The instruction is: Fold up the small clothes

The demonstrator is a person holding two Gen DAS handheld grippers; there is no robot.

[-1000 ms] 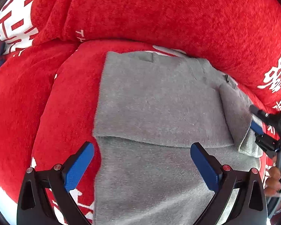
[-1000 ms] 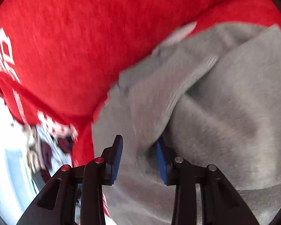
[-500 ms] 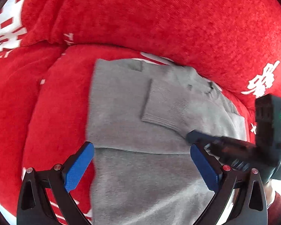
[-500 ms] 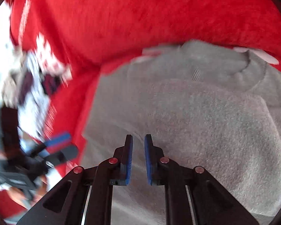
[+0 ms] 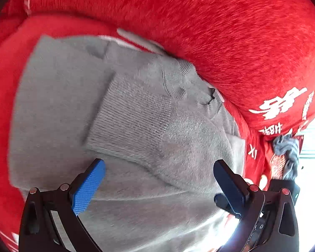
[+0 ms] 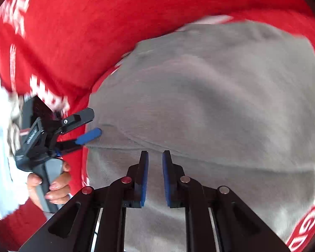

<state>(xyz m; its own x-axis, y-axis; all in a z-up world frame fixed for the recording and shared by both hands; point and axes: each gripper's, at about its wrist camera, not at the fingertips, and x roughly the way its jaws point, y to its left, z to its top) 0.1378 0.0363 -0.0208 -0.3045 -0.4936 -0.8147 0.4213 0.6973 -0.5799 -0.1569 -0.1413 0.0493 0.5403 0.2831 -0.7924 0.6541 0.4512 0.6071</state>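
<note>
A: Start close in. How are your jaws standing?

B: Your left gripper stands spread wide over the near part of the grey sweater, nothing pinched between its pads. Your right gripper has just been closing; its pads stand narrow, a slim gap between them, empty, above the sweater's near fold.

A: And the sweater?

B: It lies flat on the red cushion, with one ribbed sleeve cuff folded across its middle. Beyond the cuff, the collar sits at the sweater's far edge, against the red back cushion with white lettering.

A: Anything further?

B: Beyond the sweater's right edge, a crumpled blue-grey cloth.
</note>
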